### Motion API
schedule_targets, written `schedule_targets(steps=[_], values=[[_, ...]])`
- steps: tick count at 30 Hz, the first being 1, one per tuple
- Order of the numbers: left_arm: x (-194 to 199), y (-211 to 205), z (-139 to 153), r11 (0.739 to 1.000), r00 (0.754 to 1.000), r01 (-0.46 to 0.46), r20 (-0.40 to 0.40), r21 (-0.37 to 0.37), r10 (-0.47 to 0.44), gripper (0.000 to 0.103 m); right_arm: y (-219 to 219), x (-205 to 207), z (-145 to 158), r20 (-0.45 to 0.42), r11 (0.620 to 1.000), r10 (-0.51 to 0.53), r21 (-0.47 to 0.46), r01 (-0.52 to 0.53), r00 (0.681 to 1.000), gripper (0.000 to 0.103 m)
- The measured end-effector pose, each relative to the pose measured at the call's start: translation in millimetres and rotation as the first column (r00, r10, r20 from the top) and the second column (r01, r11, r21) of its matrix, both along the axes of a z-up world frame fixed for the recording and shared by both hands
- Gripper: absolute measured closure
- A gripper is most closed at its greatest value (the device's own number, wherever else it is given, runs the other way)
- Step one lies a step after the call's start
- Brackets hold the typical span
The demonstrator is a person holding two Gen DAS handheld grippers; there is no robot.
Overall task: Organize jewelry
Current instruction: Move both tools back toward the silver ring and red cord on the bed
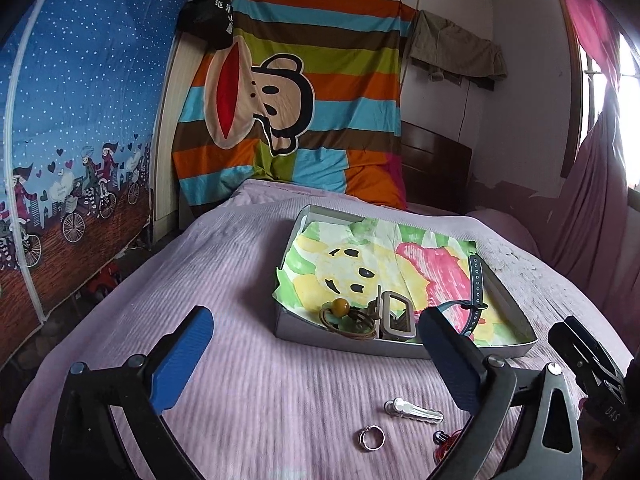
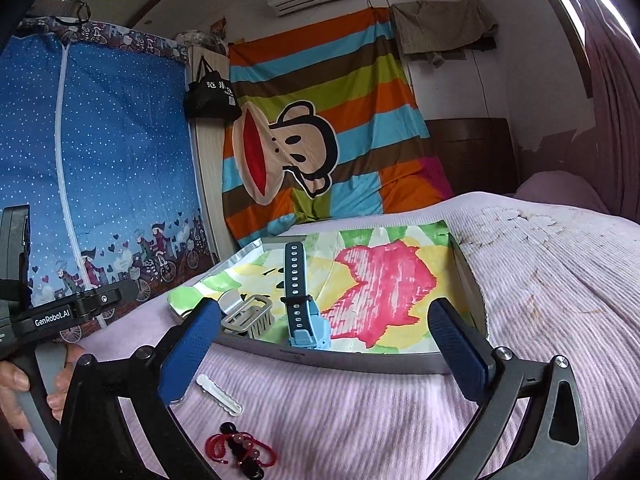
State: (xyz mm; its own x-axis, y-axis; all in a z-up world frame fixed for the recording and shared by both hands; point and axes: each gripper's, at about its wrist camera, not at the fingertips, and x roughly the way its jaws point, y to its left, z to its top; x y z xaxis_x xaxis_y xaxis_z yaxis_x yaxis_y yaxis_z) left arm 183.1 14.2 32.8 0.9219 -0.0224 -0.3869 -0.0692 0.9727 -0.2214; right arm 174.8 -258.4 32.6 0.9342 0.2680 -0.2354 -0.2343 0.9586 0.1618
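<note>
A shallow grey box (image 1: 340,336) lined with a colourful drawing sits on the pink bed; it also shows in the right wrist view (image 2: 360,360). Inside lie a blue watch (image 2: 302,312), a metal buckle (image 1: 394,314) and a hair tie with a yellow bead (image 1: 342,312). On the blanket in front lie a silver ring (image 1: 371,438), a white hair clip (image 1: 414,408) (image 2: 220,394) and a red cord bracelet (image 2: 240,450). My left gripper (image 1: 316,352) is open and empty above the blanket before the box. My right gripper (image 2: 326,346) is open and empty near the box's front wall.
The pink blanket (image 1: 240,380) covers the bed. A striped monkey sheet (image 1: 288,100) hangs at the back, a blue patterned curtain (image 1: 80,120) at the left. The other gripper's body (image 2: 60,312) shows at the left of the right wrist view.
</note>
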Motion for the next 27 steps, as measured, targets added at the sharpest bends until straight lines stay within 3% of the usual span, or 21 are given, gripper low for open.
schedule_targets(steps=[10,16,27], values=[[-39.6,-3.9,-3.0,0.998,1.000,0.006,0.030,0.060,-0.008,0.000,4.9,-38.9,11.1,0.040,1.000,0.012,-0.021,-0.011,0.999,0.001],[-59.3,-13.9,-6.0,0.993,0.999,0.017,0.041,0.121,-0.022,0.000,6.0,-55.6,9.1,0.018,0.999,0.019,-0.032,-0.019,1.000,0.001],[-66.6,-15.6,-10.0,0.991,0.999,0.038,0.012,0.131,-0.040,0.000,7.9,-68.5,-1.1,-0.036,0.995,0.025,-0.097,-0.028,0.999,0.001]])
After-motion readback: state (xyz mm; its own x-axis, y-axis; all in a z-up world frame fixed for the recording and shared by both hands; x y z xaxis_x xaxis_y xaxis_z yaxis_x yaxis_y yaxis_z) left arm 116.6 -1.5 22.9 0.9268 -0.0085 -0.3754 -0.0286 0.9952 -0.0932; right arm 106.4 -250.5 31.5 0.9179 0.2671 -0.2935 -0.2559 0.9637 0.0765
